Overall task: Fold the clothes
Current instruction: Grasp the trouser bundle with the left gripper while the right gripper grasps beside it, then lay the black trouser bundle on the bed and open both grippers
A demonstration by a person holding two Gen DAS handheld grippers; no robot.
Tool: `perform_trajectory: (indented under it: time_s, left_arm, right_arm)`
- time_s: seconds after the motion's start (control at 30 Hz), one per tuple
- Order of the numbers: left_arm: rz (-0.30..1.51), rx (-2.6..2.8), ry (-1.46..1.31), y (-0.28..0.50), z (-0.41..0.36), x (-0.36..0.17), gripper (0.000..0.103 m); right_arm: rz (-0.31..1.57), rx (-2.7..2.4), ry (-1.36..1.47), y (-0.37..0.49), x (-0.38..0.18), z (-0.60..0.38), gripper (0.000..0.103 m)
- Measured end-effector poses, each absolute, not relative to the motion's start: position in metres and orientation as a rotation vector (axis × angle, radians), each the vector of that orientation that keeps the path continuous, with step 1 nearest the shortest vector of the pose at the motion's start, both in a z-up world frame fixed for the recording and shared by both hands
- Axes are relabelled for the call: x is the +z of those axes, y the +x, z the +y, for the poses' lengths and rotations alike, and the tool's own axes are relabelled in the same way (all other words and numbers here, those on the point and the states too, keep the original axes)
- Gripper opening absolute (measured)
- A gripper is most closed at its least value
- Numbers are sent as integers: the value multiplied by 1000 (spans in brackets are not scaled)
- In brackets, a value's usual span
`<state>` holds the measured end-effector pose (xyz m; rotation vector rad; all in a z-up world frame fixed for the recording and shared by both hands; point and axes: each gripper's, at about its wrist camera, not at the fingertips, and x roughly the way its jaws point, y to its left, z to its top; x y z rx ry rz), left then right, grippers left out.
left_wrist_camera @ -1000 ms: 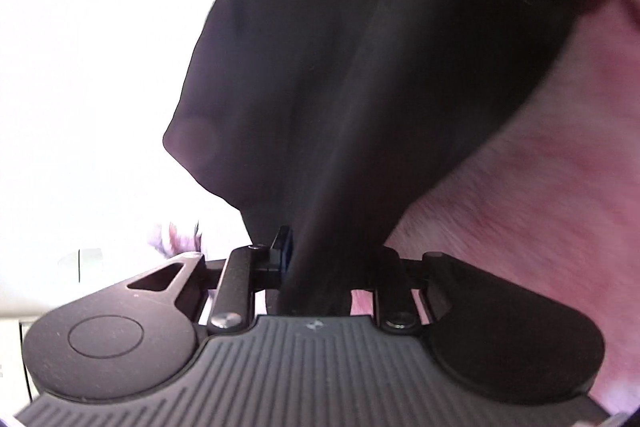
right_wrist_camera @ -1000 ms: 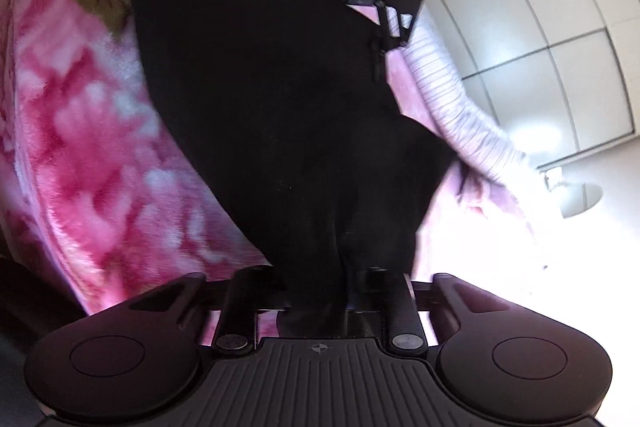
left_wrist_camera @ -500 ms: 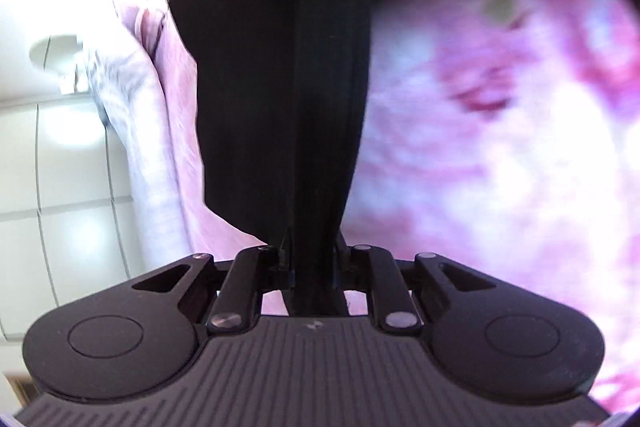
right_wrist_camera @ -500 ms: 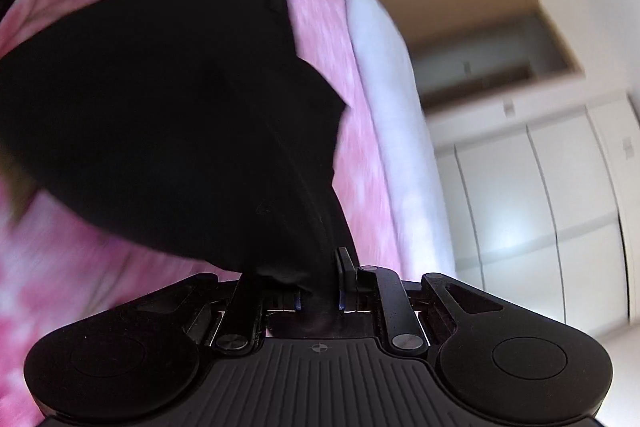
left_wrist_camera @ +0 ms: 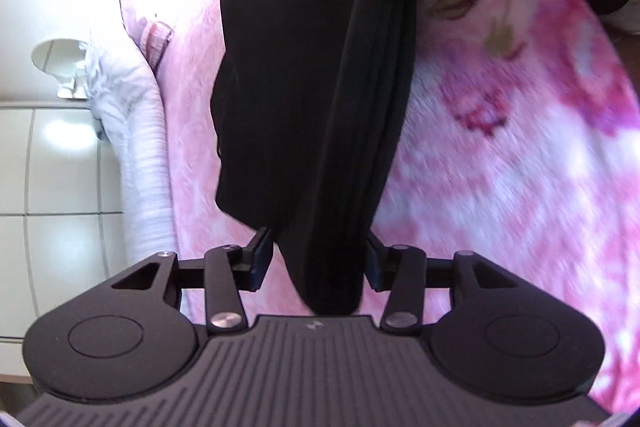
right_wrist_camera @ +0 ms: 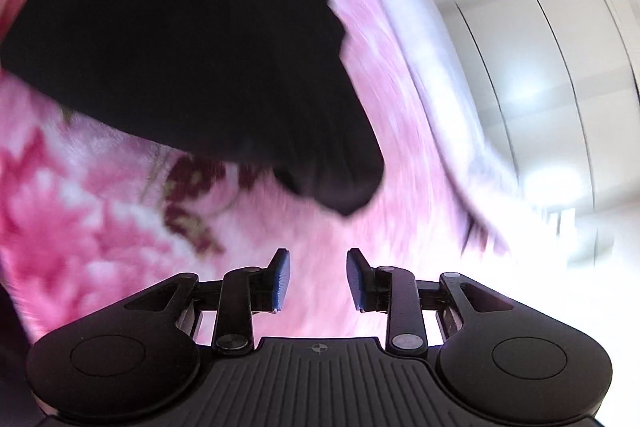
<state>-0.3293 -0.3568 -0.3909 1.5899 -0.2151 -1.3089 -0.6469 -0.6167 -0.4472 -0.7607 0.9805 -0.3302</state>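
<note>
Pink flowered bedding [left_wrist_camera: 500,155] carries the black garment [left_wrist_camera: 316,75], with white cupboard doors [right_wrist_camera: 532,59] behind. Half a second ago both tools pinched the cloth; now the right tool [right_wrist_camera: 319,279] stands wide and empty, the garment's corner [right_wrist_camera: 340,187] lying just ahead of it. The left tool [left_wrist_camera: 316,263] has spread too, cloth loose between its jaws, so this fold looks laid down.

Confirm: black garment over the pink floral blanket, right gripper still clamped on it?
Not clamped. The right wrist view shows the right gripper open and empty, apart from the black garment lying on the pink floral blanket.
</note>
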Motion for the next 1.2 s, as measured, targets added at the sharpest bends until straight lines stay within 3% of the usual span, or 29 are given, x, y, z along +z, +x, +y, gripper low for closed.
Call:
perform_trajectory:
  time_s: [0.27, 0.4, 0.47, 0.6, 0.8, 0.87, 0.9, 0.97, 1.0, 1.07, 1.1, 1.2]
  left_arm:
    - [100, -1365, 1395, -275, -350, -348, 47]
    - [253, -1407, 1262, -252, -384, -351, 56]
    - [328, -1429, 1188, -241, -407, -357, 59]
    - [475, -1465, 1037, -218, -453, -367, 59]
    - [688, -1500, 800, -185, -523, -384, 60]
    - [756, -1507, 719, -174, -546, -389, 51]
    - [745, -1515, 718, -176, -543, -385, 38]
    - [721, -1531, 717, -180, -537, -377, 24]
    - [708, -1539, 716, -182, -534, -373, 14]
    - [684, -1555, 714, -185, -527, -364, 8]
    - [672, -1562, 713, -187, -524, -360, 6]
    - [580, -1597, 721, -198, -524, -337, 6]
  right_arm:
    - [840, -422, -135, -625, -392, -626, 54]
    - [760, -399, 81, -581, -366, -643, 66]
    - [737, -383, 180, -585, -348, -664, 67]
    - [749, -351, 198, -570, -340, -679, 67]
    - [808, -279, 84, -535, -375, -702, 67]
    - [828, -254, 46, -527, -387, -707, 67]
    - [840, -236, 62, -523, -394, -712, 67]
    - [863, -198, 105, -514, -408, -723, 67]
    - [882, -184, 127, -512, -411, -727, 64]
    - [909, -166, 162, -513, -414, -732, 31]
    - [916, -164, 173, -515, -413, -734, 1]
    - [903, -196, 94, -540, -399, -719, 0]
